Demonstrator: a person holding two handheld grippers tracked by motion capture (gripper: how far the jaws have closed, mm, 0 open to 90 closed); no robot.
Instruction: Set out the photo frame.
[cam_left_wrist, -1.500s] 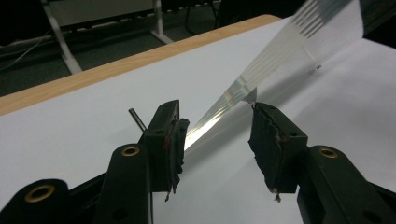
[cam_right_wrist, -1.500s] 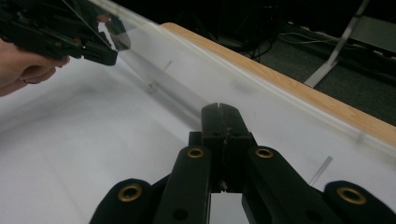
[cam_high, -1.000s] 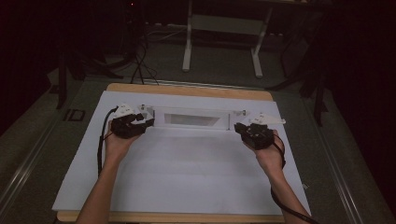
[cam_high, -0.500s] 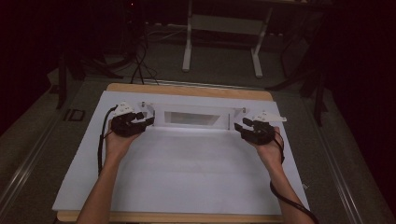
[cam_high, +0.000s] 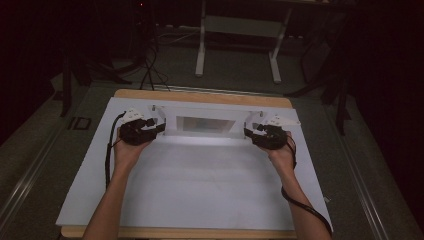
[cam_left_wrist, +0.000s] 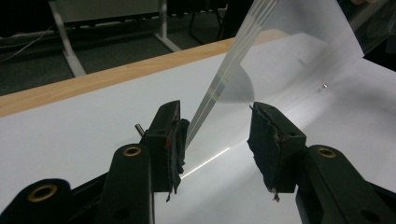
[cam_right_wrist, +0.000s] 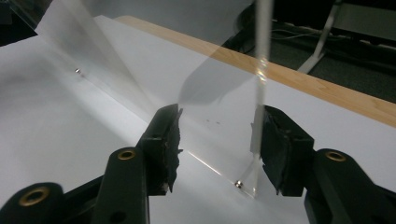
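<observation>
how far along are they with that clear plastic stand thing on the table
Done: the clear plastic stand sits upright at the far side of the white sheet. In hand: the left gripper and right gripper are at its two ends, each with a panel edge between open jaws; the right jaws have just been opening. Left: probably drawing both grippers away.

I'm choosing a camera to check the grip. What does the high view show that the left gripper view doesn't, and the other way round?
High view: the whole clear panel end to end, and both forearms coming in from below. Left gripper view: the left gripper close up, jaws open, its frayed pads either side of the panel's edge, which runs close by one pad. Both: the panel, the white sheet and the wooden table edge.
</observation>
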